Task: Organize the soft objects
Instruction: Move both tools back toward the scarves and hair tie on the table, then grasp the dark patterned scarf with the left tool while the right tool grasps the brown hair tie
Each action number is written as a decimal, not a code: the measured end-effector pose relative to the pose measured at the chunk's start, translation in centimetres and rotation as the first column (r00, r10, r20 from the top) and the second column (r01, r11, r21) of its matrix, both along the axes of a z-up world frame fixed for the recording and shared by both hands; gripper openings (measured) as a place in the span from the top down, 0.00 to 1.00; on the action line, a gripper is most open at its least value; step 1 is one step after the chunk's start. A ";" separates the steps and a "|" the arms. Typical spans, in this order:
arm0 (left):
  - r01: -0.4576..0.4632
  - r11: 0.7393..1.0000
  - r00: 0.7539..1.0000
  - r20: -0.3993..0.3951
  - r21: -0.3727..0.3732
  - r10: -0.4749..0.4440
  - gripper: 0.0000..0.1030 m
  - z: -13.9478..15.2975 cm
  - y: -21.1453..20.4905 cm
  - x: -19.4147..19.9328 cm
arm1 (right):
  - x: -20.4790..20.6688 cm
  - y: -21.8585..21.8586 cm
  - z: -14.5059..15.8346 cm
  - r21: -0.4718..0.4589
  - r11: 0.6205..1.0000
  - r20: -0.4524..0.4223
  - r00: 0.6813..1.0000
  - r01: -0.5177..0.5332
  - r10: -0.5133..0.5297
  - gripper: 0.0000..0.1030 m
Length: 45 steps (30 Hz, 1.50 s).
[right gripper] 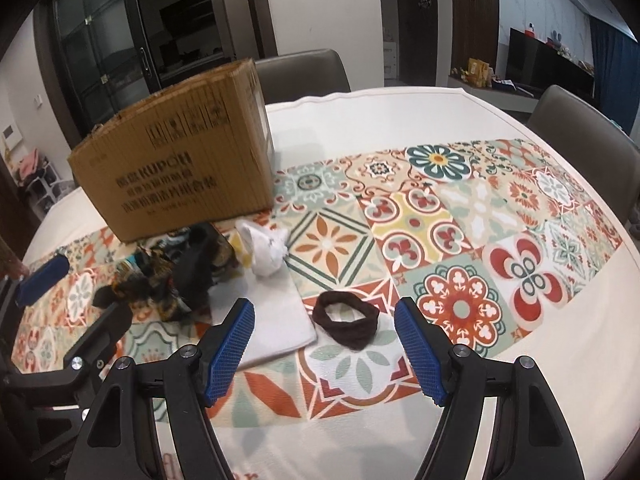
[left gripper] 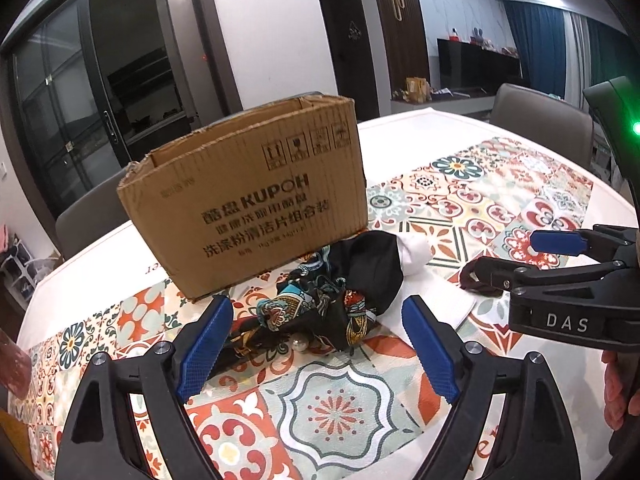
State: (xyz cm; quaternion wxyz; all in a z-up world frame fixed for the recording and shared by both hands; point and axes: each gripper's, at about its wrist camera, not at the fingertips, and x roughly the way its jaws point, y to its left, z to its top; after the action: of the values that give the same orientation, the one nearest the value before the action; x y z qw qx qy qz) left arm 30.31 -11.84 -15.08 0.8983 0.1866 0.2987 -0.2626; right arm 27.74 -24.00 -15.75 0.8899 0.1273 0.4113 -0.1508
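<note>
Nearest the right gripper [right gripper: 324, 344], whose jaws stand spread and empty, a dark brown hair band [right gripper: 345, 318] lies flat on the patterned tablecloth [right gripper: 460, 240] just beyond its fingertips, beside a folded white cloth [right gripper: 276, 320], with bare cloth running right toward the round table's rim. Left of that, the left gripper [left gripper: 316, 344], jaws likewise spread, faces a heap of patterned scarf [left gripper: 316, 308], black fabric [left gripper: 372, 268] and a white sock [left gripper: 414, 254]; behind the heap an open-topped cardboard box [left gripper: 248, 200] printed "KUPOH" stands touching it, and "DAS" shows on the right gripper's body
</note>
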 end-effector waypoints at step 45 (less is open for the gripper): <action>-0.105 0.994 0.984 -0.144 0.009 0.105 0.61 -6.4 -1.5 5.4 | 2.9 -1.9 -5.4 0.023 0.999 -0.063 0.997 0.040 -0.039 0.80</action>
State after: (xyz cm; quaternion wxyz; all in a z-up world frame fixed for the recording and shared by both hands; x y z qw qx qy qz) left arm 35.71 -13.38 -21.46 0.8869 0.1518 0.3723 -0.2276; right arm 30.67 -25.92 -21.10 0.8717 0.1413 0.4383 -0.1674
